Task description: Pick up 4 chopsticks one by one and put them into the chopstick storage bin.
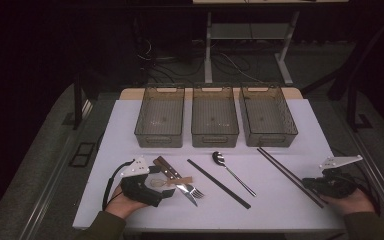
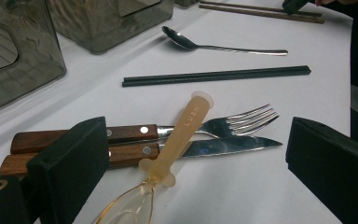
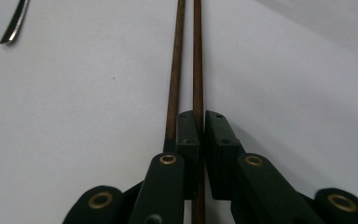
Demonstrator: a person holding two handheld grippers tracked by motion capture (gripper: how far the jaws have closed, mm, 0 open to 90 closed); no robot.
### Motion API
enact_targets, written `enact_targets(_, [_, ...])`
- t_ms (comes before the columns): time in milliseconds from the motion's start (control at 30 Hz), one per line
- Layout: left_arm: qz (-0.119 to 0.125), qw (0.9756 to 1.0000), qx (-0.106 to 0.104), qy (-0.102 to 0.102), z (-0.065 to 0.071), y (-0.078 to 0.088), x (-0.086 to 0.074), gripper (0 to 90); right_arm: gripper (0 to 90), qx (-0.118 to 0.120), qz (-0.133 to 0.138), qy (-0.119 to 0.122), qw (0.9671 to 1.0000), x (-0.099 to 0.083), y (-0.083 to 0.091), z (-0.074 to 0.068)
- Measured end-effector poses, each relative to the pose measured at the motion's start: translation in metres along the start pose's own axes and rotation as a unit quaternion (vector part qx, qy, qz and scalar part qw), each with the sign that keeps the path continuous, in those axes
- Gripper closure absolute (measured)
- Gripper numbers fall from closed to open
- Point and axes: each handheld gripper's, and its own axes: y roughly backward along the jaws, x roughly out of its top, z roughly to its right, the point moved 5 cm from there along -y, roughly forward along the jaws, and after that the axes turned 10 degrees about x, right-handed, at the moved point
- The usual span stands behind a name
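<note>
Gripping the brown chopsticks (image 3: 193,56) is the step I judge to be in hand: my right gripper (image 3: 201,123) has its jaws nearly together at their near end. In the right gripper view one stick runs between the pads, pinched, while the other lies just outside the jaw beside it, so I hold one stick, not the pair. The pair lies slantwise on the white table (image 1: 300,130), running from just in front of the right-hand bin (image 1: 268,115) down to my right hand.

Outward from the chopsticks, toward the table's middle, lie a steel spoon (image 1: 232,172), then a pair of black chopsticks (image 1: 218,183). Farther over rest a wooden-handled fork (image 2: 223,123) and knife (image 2: 205,147), with an amber plastic spoon (image 2: 177,144) across them. My left gripper (image 2: 198,163) sits there with its jaws spread wide on either side of that plastic spoon, pressing on nothing.

Three grey bins stand in a row beyond the chopsticks' far end; the middle bin (image 1: 215,117) and left bin (image 1: 160,117) look empty, as does the right one.

Next, I think, I either reopen and take both sticks, or lift this one level and carry it to a bin, minding the long free end.
</note>
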Motion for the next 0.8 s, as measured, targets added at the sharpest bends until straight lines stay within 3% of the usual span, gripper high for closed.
enact_targets(333, [0.0,1.0,-0.001,0.0,0.0,0.0,0.0,4.7,84.5,0.005,0.023,0.013,0.9996,0.003,0.011,-0.003])
enact_targets(800, [-0.006,1.0,-0.003,-0.003,0.003,-0.003,-0.002,4.0,84.5,0.045,0.044,0.042,0.9971,0.016,0.014,-0.021])
